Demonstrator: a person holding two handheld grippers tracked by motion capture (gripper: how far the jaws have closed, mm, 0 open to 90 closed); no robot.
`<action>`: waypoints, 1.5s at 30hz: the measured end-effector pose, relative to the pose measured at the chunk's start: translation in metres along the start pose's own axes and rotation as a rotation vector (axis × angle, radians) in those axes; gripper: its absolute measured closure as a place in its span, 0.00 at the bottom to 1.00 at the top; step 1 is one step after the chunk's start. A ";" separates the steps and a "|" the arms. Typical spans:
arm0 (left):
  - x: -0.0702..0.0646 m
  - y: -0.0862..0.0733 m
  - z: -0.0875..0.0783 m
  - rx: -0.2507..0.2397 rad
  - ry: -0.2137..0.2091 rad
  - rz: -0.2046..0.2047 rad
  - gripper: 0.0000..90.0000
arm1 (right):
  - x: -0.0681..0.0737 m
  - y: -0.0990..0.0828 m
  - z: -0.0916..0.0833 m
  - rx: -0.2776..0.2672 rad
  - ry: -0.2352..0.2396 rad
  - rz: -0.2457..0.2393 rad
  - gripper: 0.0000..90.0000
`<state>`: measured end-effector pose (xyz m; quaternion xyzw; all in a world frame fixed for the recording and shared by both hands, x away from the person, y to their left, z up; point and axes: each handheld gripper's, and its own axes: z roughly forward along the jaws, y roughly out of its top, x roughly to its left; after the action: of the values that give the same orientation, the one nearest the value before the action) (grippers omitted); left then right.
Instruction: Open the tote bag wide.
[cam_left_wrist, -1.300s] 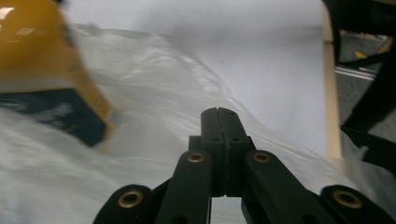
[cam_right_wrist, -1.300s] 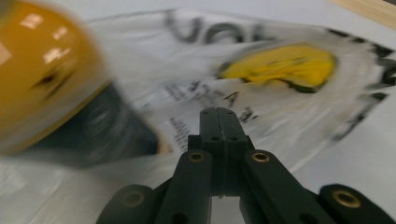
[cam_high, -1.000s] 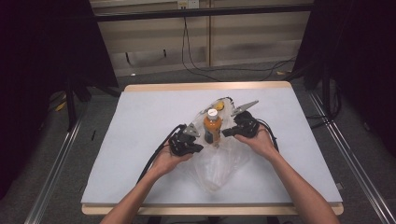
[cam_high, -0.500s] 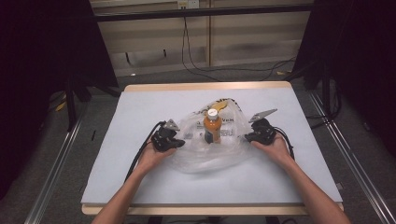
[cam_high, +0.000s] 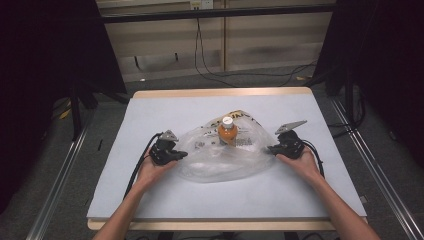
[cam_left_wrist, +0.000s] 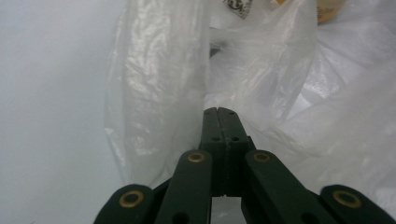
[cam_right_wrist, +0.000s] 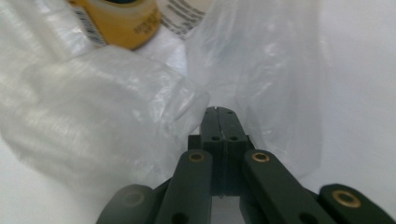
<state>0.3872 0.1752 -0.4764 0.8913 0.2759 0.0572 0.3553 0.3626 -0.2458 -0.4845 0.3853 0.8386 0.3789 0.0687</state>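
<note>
A clear plastic bag (cam_high: 220, 162) lies spread on the white table (cam_high: 150, 110). An orange bottle with a white cap (cam_high: 227, 132) stands upright inside it. My left gripper (cam_high: 182, 155) is shut on the bag's left edge. In the left gripper view its jaws (cam_left_wrist: 218, 111) meet with the film (cam_left_wrist: 159, 84) pinched at their tips. My right gripper (cam_high: 270, 148) is shut on the bag's right edge. The right gripper view shows its closed jaws (cam_right_wrist: 218, 110) holding the film (cam_right_wrist: 93, 116), with the bottle (cam_right_wrist: 126, 23) beyond at the upper left.
A printed label or packet (cam_high: 240, 117) lies in the bag behind the bottle. Cables (cam_high: 140, 165) trail from both grippers toward the near edge. Dark frames and floor cables surround the table.
Both hands have drawn apart, the left one leftward and the right one rightward. The bag has been stretched wide open between them, and the bottle still stands in the middle.
</note>
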 end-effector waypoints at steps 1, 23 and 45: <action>-0.002 0.000 0.001 -0.002 -0.013 0.000 1.00 | 0.005 0.002 0.003 0.002 -0.006 -0.016 1.00; -0.018 0.000 -0.041 -0.363 -0.021 -0.040 0.60 | 0.028 0.005 -0.049 -0.381 -0.011 0.057 0.55; -0.039 -0.044 -0.091 -0.456 0.071 -0.059 0.04 | 0.060 -0.047 -0.097 -0.513 -0.156 0.072 0.03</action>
<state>0.3075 0.2348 -0.4347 0.7770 0.2941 0.1391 0.5390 0.2535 -0.2799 -0.4374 0.4127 0.6933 0.5503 0.2150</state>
